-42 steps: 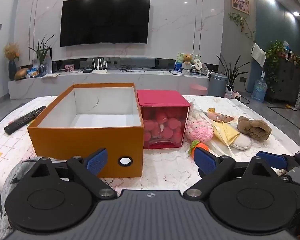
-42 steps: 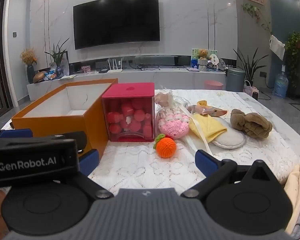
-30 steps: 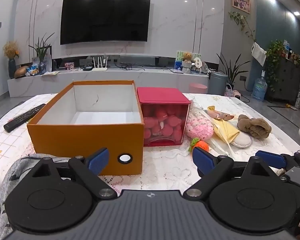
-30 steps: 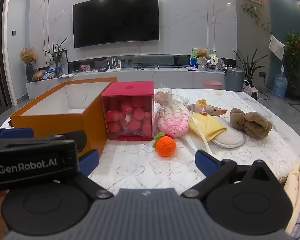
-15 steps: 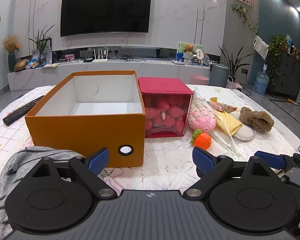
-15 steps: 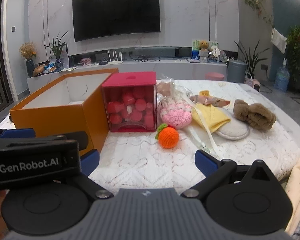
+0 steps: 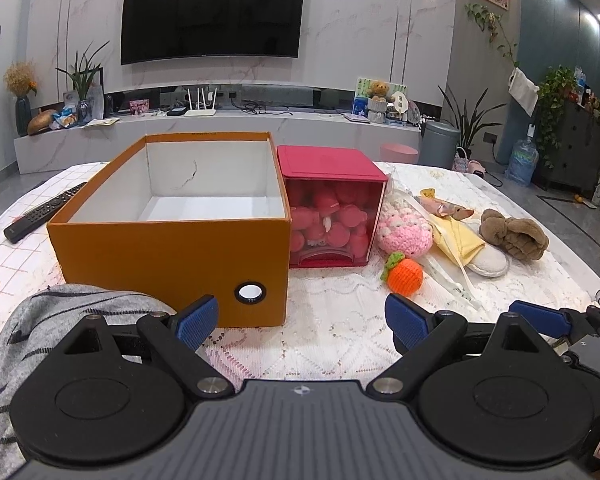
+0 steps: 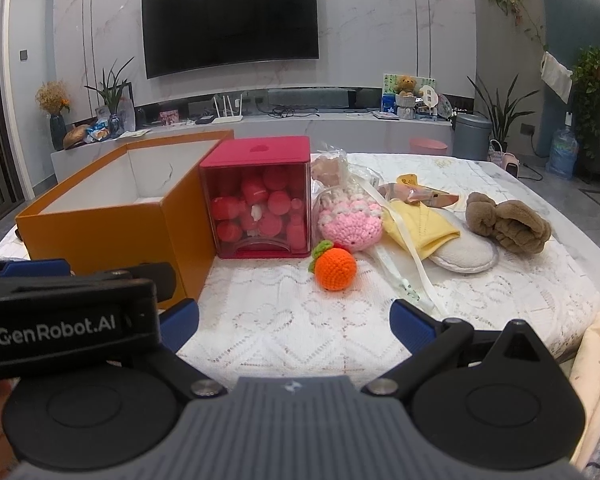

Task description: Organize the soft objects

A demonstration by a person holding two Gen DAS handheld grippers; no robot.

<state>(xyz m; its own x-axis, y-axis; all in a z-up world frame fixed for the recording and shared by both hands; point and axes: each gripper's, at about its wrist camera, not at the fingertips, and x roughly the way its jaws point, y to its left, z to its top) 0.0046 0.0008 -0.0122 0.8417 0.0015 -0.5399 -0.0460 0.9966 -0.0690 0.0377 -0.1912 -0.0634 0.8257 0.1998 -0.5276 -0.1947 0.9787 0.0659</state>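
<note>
An empty orange box (image 7: 172, 236) (image 8: 112, 224) stands on the lace-covered table, with a red-lidded clear bin of red balls (image 7: 332, 220) (image 8: 260, 208) at its right. Soft items lie right of the bin: a crocheted orange (image 7: 405, 276) (image 8: 335, 269), a pink crocheted toy in wrap (image 7: 404, 232) (image 8: 350, 220), a yellow cloth (image 7: 458, 240) (image 8: 420, 228) over a white slipper (image 8: 466, 256), and a brown plush (image 7: 514, 234) (image 8: 508, 224). My left gripper (image 7: 300, 322) hangs open near the table's front edge. My right gripper (image 8: 296, 324) is open too, short of the orange.
A black remote (image 7: 44, 212) lies left of the box. Grey striped fabric (image 7: 40, 324) sits at the lower left. The left gripper's body (image 8: 60, 312) fills the left of the right wrist view. A TV console (image 7: 220, 128) runs along the far wall.
Both grippers have risen and edged forward, so the box, bin and toys sit lower and larger in view. Both stay open and hold nothing.
</note>
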